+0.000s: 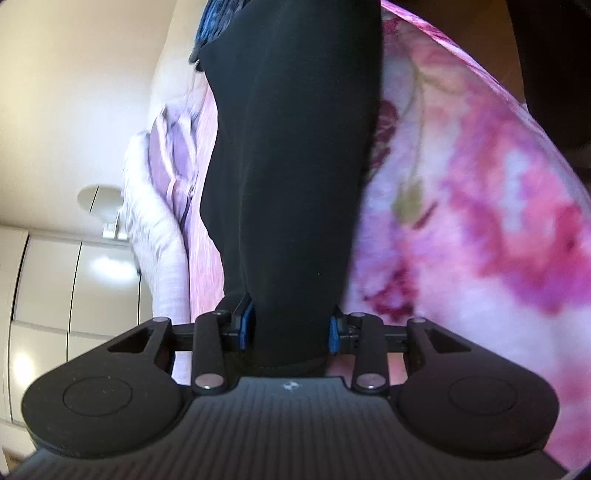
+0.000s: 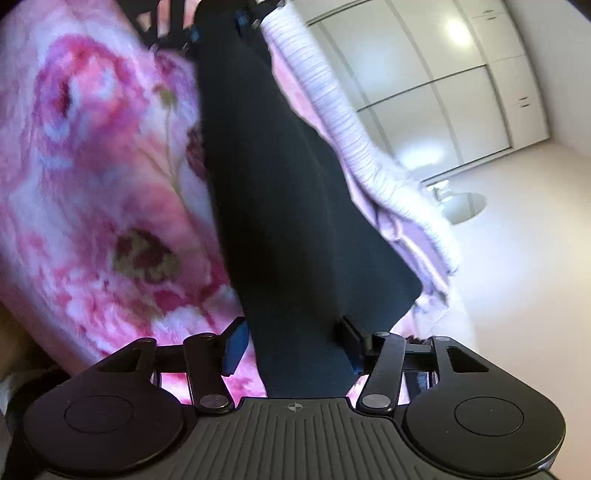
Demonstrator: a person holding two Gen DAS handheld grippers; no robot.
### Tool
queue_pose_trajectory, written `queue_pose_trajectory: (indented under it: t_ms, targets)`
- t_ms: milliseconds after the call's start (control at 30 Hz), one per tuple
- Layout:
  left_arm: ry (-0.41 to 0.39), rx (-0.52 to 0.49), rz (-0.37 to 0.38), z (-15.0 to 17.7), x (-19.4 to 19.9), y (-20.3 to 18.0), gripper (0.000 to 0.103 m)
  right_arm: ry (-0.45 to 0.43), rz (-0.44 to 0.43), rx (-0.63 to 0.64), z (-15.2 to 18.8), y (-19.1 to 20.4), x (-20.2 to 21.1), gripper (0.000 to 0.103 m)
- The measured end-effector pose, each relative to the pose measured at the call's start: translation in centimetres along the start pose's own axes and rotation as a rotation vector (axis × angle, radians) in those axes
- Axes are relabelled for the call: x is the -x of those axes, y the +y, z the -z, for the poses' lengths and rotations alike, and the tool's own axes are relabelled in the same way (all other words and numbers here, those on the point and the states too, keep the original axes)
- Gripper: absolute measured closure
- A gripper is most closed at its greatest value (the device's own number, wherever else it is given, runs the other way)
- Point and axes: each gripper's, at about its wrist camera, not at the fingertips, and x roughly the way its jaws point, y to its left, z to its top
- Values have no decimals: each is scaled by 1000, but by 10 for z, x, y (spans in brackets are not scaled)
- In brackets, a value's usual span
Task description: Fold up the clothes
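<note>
A long black garment (image 1: 288, 166) runs away from my left gripper (image 1: 291, 325) and fills the gap between its blue pads, which press on the bunched cloth. In the right wrist view the same black garment (image 2: 280, 184) stretches from my right gripper (image 2: 293, 343) up to the left gripper (image 2: 218, 26) at the top edge. The right jaws stand wide with the cloth between them. The blue face of the left-hand pad (image 2: 234, 349) shows bare beside the cloth's edge. The garment hangs just over a pink floral blanket (image 2: 92, 166).
The pink floral blanket (image 1: 461, 203) covers the bed under the garment. Lilac striped bedding (image 1: 162, 206) (image 2: 354, 140) is bunched along the bed's far side. White wardrobe doors (image 2: 443, 92) and a round lamp (image 2: 463, 206) stand behind it.
</note>
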Motion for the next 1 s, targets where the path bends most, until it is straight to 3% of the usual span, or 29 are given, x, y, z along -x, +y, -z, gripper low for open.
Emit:
queue_pose_trajectory:
  t_ms: [100, 233, 400, 500, 600, 700, 833, 1000]
  targets:
    - [34, 29, 3, -5, 1, 0, 72, -18, -6, -10, 3, -1, -6, 49]
    - [71, 68, 37, -15, 22, -2, 72, -54, -74, -17, 17, -26, -14, 64]
    - [94, 102, 23, -47, 38, -13, 71, -2, -76, -59, 39, -44, -28, 63]
    - [92, 141, 29, -45, 42, -11, 68, 2, -63, -29, 40, -37, -27, 58]
    - [59, 223, 91, -33, 63, 0, 64, 34, -86, -160, 44, -55, -17, 57]
    - [12, 352, 230, -6, 84, 19, 65, 67, -125, -373, 58, -85, -6, 56]
    - [-58, 637, 408, 29, 98, 73, 71, 65, -168, -668, 83, -124, 7, 56]
    - [-136, 835, 398, 45, 70, 142, 70, -18, -200, -972, 100, -171, 6, 56]
